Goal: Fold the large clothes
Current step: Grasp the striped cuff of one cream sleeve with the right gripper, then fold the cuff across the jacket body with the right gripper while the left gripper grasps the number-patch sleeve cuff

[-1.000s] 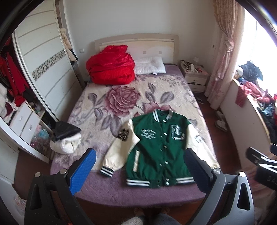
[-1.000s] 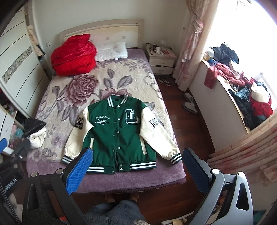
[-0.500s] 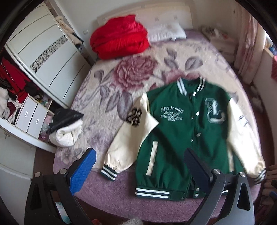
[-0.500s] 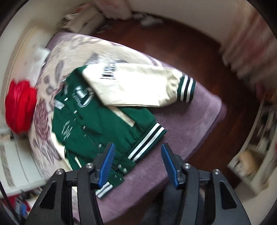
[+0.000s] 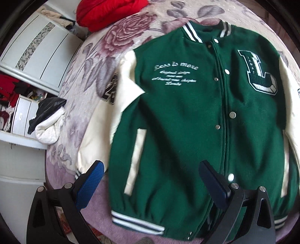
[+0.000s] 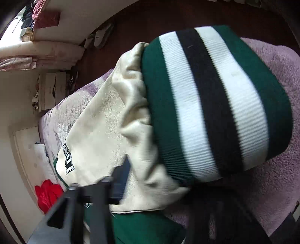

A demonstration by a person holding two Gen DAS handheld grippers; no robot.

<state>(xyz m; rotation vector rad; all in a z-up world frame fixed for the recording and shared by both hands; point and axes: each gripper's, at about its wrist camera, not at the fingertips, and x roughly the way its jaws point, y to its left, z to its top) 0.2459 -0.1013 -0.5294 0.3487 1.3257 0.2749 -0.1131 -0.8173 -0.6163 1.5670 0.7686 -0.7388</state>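
Jacket flat on bed; right sleeve cuff at right gripper.
Left wrist: left gripper [image 5: 150, 180] wide open, empty, low in frame over jacket [image 5: 196, 122] hem. Right wrist: striped cuff [image 6: 215, 101] fills centre and right of frame; right gripper [image 6: 159, 189] around sleeve [image 6: 105, 122], grip state cannot be told.

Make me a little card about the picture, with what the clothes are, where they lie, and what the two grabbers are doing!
clothes: green varsity jacket with cream sleeves, snapped shut, front up
where: flat on the flowery bed blanket
left gripper: open, above the jacket's bottom hem, holding nothing
right gripper: at the sleeve by the striped cuff; the sleeve hides most of it, so its grip is unclear
also there: red bundle at the bed's far end
folding: not started
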